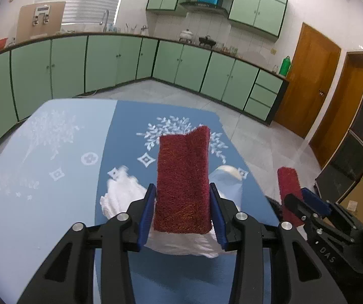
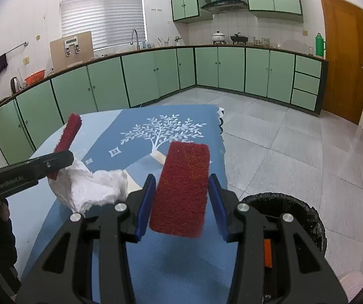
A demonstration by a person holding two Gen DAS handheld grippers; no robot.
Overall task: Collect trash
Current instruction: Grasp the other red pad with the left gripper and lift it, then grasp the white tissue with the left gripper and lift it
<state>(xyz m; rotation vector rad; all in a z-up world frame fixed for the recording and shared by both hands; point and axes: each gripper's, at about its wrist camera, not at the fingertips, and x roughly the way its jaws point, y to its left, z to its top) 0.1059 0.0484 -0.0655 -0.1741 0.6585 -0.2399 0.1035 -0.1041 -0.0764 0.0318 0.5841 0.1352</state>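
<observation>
Gripping a red scouring pad [image 1: 184,185] apiece, each hand-held gripper is partly closed on its load: left hand-held gripper [image 1: 182,210], right hand-held gripper [image 2: 179,200]. Crumpled white paper [image 2: 93,187] lies on the blue surface [image 2: 181,261], possibly snagged under the left jaws. Next, carry the right red pad [image 2: 181,190] over the black-lined bin [image 2: 305,210] beside it.

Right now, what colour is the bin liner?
Black; the bin liner shows best in the right wrist view.

Around the crumpled white paper [image 2: 93,187] the desk [image 2: 181,258] lay bare, with open room beyond it toward the far edge. Right of the paper, past the desk's edge, the lined bin [image 2: 305,217] stood open-mouthed on the clear tiled floor [image 2: 282,136].
</observation>
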